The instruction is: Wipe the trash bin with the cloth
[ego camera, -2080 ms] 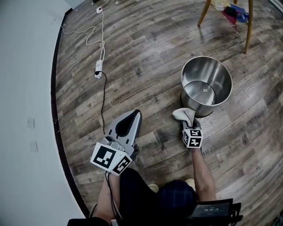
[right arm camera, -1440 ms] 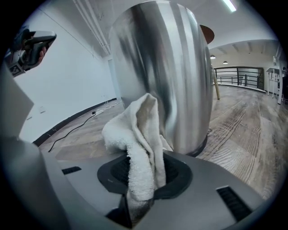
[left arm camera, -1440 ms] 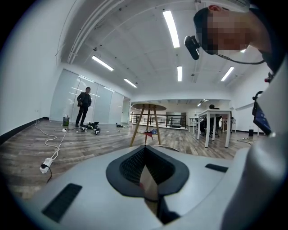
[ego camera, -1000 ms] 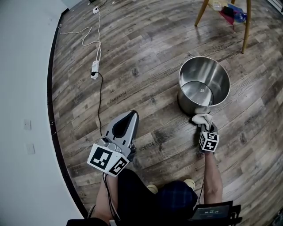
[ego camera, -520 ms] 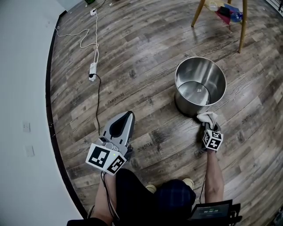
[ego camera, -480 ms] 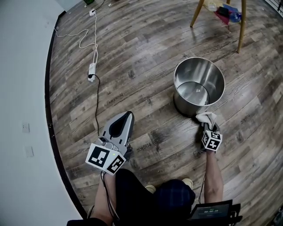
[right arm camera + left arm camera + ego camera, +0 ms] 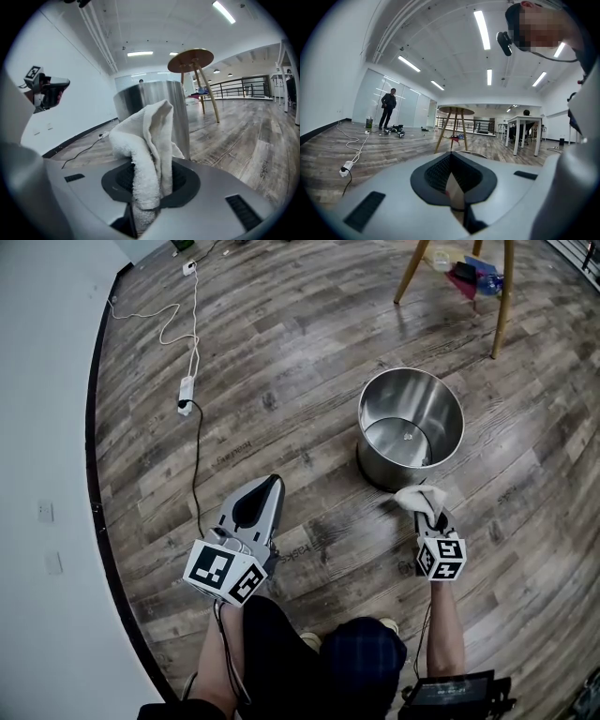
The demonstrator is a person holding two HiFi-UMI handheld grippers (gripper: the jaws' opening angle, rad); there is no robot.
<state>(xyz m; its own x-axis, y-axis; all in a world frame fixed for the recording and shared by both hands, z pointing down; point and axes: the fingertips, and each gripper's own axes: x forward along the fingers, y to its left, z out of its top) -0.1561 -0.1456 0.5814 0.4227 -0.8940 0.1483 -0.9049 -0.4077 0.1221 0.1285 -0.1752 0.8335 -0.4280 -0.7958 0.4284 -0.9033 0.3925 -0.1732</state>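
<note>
Centrally on the floor (image 7: pixel 281 381): trash bin (image 7: pixel 379 467), bare steel, round, upright, open at the top. Just near of its near wall: cloth (image 7: pixel 413 495), white terry, bunched, pinched between the jaws of the right gripper (image 7: pixel 427 513). In the right gripper view, cloth (image 7: pixel 146 140) standing up out of the jaws in thick folds, trash bin (image 7: pixel 140 96) directly behind it. Contact between cloth and wall not certain from either view.

Well left of the bin, low over the floor: left gripper (image 7: pixel 271 484), tips pointing far, jaws pressed together with nothing between them; same closed tips on the left gripper (image 7: pixel 451 157) in its own view.

Far left: power strip (image 7: pixel 185 389), white cord (image 7: pixel 178 315) running far from it, black cord (image 7: pixel 195 474) running near.

Far right: wooden legs (image 7: pixel 409 274) of a stool or chair, coloured clutter (image 7: pixel 466 270) beneath.
</note>
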